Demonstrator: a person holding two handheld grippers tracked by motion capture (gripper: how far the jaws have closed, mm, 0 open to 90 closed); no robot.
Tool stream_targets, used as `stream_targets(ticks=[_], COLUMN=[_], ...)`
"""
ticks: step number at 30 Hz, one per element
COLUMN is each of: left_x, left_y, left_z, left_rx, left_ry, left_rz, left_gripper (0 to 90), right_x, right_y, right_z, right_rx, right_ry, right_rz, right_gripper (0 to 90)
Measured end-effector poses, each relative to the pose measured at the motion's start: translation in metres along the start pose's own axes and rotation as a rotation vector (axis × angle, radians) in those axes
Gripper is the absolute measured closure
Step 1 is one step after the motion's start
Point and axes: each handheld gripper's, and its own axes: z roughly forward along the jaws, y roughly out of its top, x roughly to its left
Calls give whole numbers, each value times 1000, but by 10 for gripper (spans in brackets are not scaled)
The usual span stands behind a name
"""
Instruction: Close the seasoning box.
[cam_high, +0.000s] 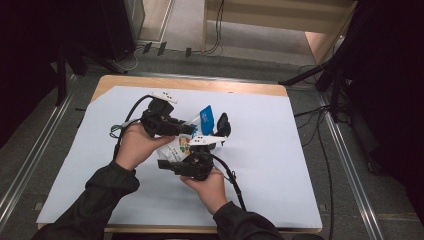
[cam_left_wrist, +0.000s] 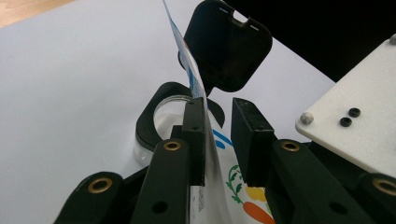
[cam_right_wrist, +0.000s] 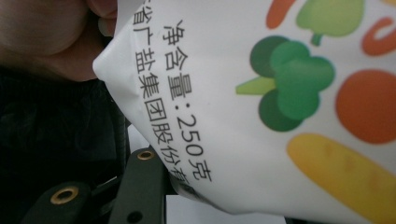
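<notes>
A white pouch (cam_high: 176, 146) printed with vegetables hangs over the table between both grippers, its blue top (cam_high: 206, 116) tilted toward a clear jar. My left gripper (cam_high: 188, 129) is shut on the pouch's upper part. In the left gripper view the pouch (cam_left_wrist: 218, 179) stands between the pads of my left gripper (cam_left_wrist: 218, 135), flat against the left one. Just beyond them is the jar (cam_left_wrist: 156, 119), its black flip lid (cam_left_wrist: 226, 46) standing open. My right gripper (cam_high: 167, 164) grips the pouch's lower end. In the right gripper view the pouch (cam_right_wrist: 261, 93) covers one finger (cam_right_wrist: 140, 182) and hides the other.
The jar with its lid (cam_high: 223, 124) stands on a white sheet (cam_high: 280, 165) covering the wooden table. The white plate (cam_left_wrist: 350, 126) of the right gripper sits close by at the right of the left gripper view. Cables and stands line the floor around the table.
</notes>
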Motion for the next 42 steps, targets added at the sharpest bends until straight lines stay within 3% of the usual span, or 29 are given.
stream_targets(ticks=[11, 18, 33, 42], left_x=[-2, 0, 0, 0], left_y=[1, 0, -2, -1], left_z=[-1, 1, 6, 7], left_rx=[-5, 8, 32, 31], left_ry=[1, -3, 5, 3], left_rz=[7, 5, 7, 11], left_gripper=[771, 760, 814, 773], right_x=[1, -1, -4, -5], right_y=[1, 0, -2, -2], right_z=[0, 1, 2, 2], right_rx=[2, 0, 22, 23], right_ry=[-7, 13, 7, 2], right_rz=[-12, 19, 26, 28], right_gripper=[639, 639, 637, 632])
